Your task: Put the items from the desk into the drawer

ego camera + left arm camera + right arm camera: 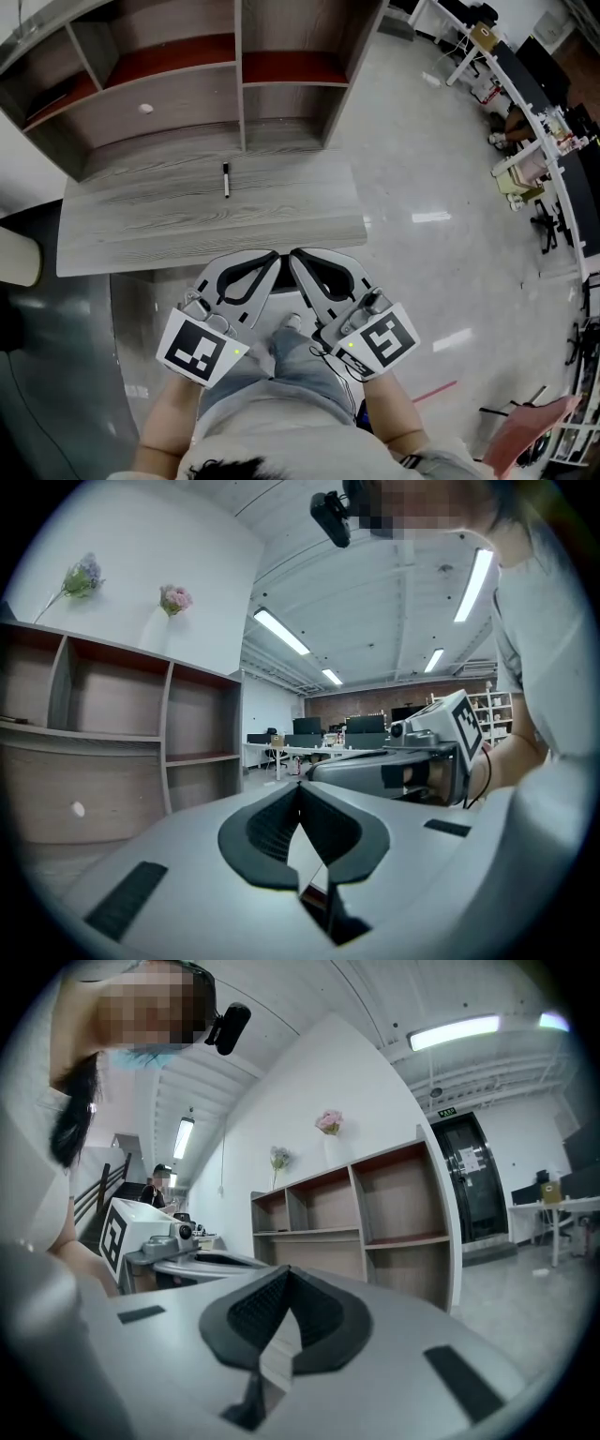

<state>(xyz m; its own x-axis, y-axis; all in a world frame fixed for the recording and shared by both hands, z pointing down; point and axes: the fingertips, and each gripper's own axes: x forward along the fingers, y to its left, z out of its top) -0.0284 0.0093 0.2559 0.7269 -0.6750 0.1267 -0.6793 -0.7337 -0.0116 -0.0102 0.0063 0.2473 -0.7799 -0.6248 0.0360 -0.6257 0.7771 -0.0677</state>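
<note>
Jaws together, empty — left gripper (274,255), right gripper (295,253) | pen (226,180) on desk (131,230) — long axis toward shelf (239,94)

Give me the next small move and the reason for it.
Probably open the left gripper and reach for the white knob. The drawer looks closed, the pen lies on the desk, and it and the right gripper are both shut, empty, back at the desk's near edge.

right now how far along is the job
Nothing looks done: the pen lies on the desk and the drawer looks shut. In hand, nothing: left gripper and right gripper are empty, jaws together. Left: open drawer, put pen in.
</note>
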